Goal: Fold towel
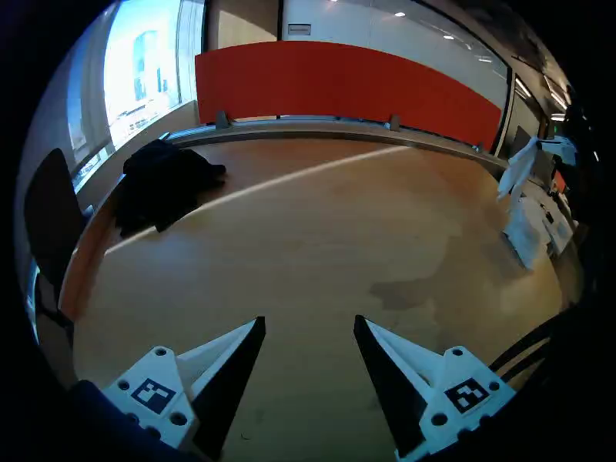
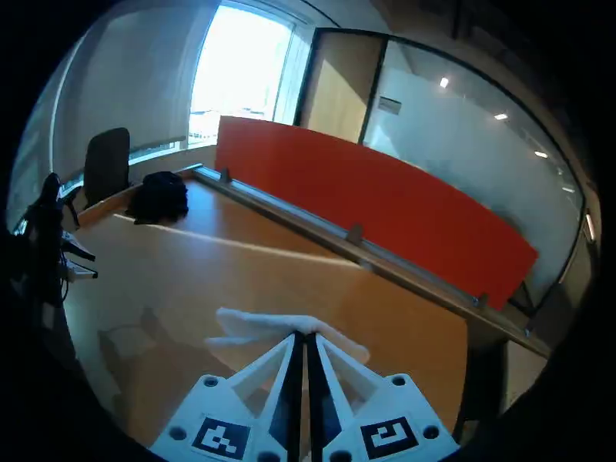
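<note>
Pinching almost fully closed, the right gripper shows just a thin slit between its two fingers, and both tips press on the near edge of the white towel. The towel spreads out from the tips, mostly ahead and to the left in the right gripper view, hanging above the wooden table with its shadow on the surface to the left. The left gripper is spread wide over bare tabletop, with nothing between its fingers. In the left gripper view the towel appears as a white, drooping shape well off to the right, near the table's edge, far from that claw's tips. Farther back on the table a black bundle of cloth lies near the left corner, beside a dark chair. A long red divider panel runs along the table's far edge, with a bright window and a glass wall behind it.
</note>
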Demonstrator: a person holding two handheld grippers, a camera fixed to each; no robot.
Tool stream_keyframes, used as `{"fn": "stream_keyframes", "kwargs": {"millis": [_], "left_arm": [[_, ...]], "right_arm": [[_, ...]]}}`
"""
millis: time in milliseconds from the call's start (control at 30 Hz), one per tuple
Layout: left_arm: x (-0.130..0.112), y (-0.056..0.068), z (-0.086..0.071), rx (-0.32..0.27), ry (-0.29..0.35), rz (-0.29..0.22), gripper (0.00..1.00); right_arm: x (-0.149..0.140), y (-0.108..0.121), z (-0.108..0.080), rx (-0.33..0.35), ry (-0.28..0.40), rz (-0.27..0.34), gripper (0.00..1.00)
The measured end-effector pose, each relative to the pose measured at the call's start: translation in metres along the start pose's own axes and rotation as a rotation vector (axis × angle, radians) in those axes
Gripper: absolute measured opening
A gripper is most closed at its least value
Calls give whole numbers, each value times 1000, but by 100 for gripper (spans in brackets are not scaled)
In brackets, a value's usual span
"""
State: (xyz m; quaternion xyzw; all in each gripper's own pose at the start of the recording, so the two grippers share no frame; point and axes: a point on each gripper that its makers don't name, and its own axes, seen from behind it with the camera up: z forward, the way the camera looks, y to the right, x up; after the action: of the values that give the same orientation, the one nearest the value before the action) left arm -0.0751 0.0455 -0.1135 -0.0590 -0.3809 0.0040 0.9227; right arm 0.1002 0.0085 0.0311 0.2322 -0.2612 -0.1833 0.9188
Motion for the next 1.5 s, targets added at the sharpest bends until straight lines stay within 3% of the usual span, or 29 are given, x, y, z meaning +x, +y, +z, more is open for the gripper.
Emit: {"fn": "stream_keyframes", "kwargs": {"millis": [433, 800, 1200, 1500], "left_arm": [[5, 2, 1, 8, -1, 11, 85], [11, 7, 2, 11, 0, 24, 85], [12, 11, 2, 11, 0, 31, 85], [11, 16, 2, 3, -3, 43, 85]], "right_arm": [[-3, 74, -10, -88, -13, 26, 5], [-12, 119, -9, -131, -42, 36, 5], [-30, 129, -10, -142, -66, 58, 5], [-59, 130, -32, -161, -95, 80, 5]]}}
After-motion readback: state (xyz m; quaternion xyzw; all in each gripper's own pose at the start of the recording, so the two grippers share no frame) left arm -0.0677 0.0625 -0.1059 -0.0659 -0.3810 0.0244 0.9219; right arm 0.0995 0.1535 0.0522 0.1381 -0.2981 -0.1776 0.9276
